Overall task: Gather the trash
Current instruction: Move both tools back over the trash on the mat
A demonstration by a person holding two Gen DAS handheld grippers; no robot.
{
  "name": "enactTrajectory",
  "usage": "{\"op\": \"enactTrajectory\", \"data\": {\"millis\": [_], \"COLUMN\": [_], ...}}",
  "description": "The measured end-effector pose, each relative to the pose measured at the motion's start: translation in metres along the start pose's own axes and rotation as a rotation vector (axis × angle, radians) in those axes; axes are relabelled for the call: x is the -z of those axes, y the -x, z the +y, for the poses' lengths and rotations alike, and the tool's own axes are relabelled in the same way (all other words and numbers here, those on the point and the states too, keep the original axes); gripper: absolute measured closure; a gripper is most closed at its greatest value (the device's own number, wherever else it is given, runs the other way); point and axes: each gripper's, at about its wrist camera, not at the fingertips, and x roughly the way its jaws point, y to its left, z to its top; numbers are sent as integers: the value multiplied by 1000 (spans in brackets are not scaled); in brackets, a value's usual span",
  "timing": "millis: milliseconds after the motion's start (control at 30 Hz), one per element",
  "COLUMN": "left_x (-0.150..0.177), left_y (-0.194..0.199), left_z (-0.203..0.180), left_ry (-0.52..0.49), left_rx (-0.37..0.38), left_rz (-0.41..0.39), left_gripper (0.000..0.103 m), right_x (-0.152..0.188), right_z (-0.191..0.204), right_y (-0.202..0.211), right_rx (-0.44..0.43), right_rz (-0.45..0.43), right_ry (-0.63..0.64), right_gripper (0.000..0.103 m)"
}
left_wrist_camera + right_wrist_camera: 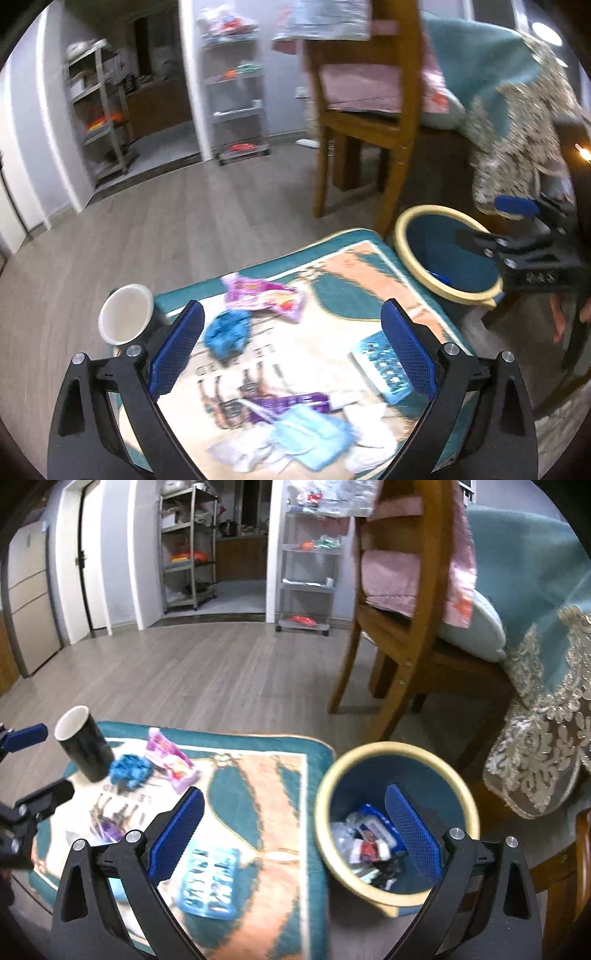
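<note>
Both jaws gape wide and empty: left gripper (pixel 291 347) over the mat's litter (pixel 291 443), right gripper (pixel 295 834) beside the bin (pixel 325 794).

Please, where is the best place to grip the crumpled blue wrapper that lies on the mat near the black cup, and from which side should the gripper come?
Probably from above, closing across the middle of the blue wrapper. It lies as a loose bunched heap on the mat, so its raised folds give the pads something to pinch. Keep the fingers away from the cup and the purple packet, which lie close on either side.
</note>
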Motion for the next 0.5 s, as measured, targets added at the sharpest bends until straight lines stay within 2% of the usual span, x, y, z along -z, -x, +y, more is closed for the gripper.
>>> {"op": "enactTrajectory", "data": {"millis": [233,367,500], "left_x": [6,14,25], "left_y": [-15,-26,-41], "left_z": [44,58,70], "left_ry": [101,99,88], "left_rx": [-65,-99,-143], "left_rz": [42,65,117], "left_gripper": [9,9,9], "right_x": [5,9,28], "right_z": [14,17,23], "right_y": [-27,-44,-63], "right_rx": [-46,-66,-114], "right_rz": [65,104,190], "right_ry": [-67,-96,-162], "right_gripper": [5,5,5]}}
